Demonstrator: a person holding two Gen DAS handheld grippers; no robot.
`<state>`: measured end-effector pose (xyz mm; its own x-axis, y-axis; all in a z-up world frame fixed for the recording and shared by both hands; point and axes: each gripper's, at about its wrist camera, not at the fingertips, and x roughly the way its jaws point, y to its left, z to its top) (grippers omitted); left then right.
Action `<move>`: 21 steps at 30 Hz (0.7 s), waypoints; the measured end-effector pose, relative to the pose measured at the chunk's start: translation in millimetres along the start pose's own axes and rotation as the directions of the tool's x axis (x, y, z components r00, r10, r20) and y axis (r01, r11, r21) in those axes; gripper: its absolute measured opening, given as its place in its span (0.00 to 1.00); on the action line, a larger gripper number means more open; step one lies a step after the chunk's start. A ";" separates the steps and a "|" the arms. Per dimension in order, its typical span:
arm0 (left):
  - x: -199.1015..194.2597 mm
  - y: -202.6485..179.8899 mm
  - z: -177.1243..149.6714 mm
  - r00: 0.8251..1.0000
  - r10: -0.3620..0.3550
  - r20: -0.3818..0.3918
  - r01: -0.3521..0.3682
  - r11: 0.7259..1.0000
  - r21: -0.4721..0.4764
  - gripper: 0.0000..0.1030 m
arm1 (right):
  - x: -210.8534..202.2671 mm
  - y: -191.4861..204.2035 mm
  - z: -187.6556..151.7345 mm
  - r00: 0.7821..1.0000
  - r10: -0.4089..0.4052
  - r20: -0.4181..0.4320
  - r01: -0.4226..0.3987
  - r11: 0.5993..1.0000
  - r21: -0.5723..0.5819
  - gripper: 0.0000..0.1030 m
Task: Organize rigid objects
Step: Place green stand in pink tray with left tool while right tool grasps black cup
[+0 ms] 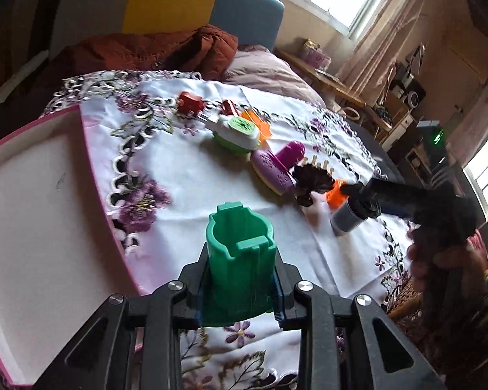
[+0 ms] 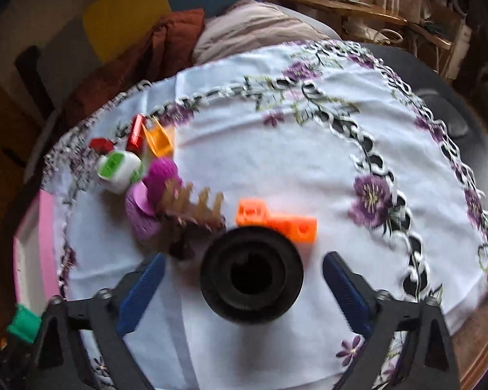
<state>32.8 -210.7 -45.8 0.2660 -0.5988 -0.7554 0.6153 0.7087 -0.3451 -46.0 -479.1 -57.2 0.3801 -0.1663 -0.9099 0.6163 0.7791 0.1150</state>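
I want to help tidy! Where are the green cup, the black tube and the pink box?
green cup [image 1: 240, 260], left wrist view, front wall.
black tube [image 2: 251, 273], right wrist view, top rim.
pink box [image 1: 42, 201], left wrist view, bare floor.

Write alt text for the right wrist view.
The open right gripper straddles an upright black cylinder on a floral tablecloth, pads clear of it. An orange block lies just beyond, with a comb and colourful toys to the left.
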 end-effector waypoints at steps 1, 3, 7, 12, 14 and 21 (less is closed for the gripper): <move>-5.3 3.6 0.3 1.000 -0.001 0.011 0.001 1.000 -0.006 0.29 | 2.9 2.2 -3.1 1.000 -0.022 -0.004 0.022 1.000 -0.009 0.59; -18.2 14.4 2.5 0.999 0.005 0.037 -0.004 1.000 -0.022 0.29 | 10.4 4.0 -7.9 0.998 -0.070 -0.010 0.070 0.997 -0.013 0.56; -45.4 67.0 14.3 0.992 0.083 0.090 -0.073 0.991 -0.112 0.29 | 8.0 7.6 -10.4 0.998 -0.067 0.019 0.068 0.997 -0.024 0.55; -59.8 146.7 33.2 0.974 0.211 0.077 -0.187 0.952 -0.243 0.29 | 4.7 11.8 -12.2 0.998 -0.047 0.038 0.048 0.998 -0.032 0.55; -59.3 172.6 41.7 0.963 0.261 0.061 -0.237 0.936 -0.261 0.29 | 4.7 13.4 -13.1 0.998 -0.039 0.039 0.040 0.999 -0.035 0.55; -37.8 227.5 61.8 0.938 0.346 0.003 -0.329 0.895 -0.301 0.29 | -0.1 19.4 -15.2 0.997 -0.024 0.070 0.029 0.997 -0.068 0.55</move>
<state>208.6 -49.9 -61.4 0.4650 -0.3175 -0.8264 0.2400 0.9437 -0.2275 -44.6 -454.8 -60.9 0.4126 -0.2268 -0.8822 0.5784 0.8134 0.0614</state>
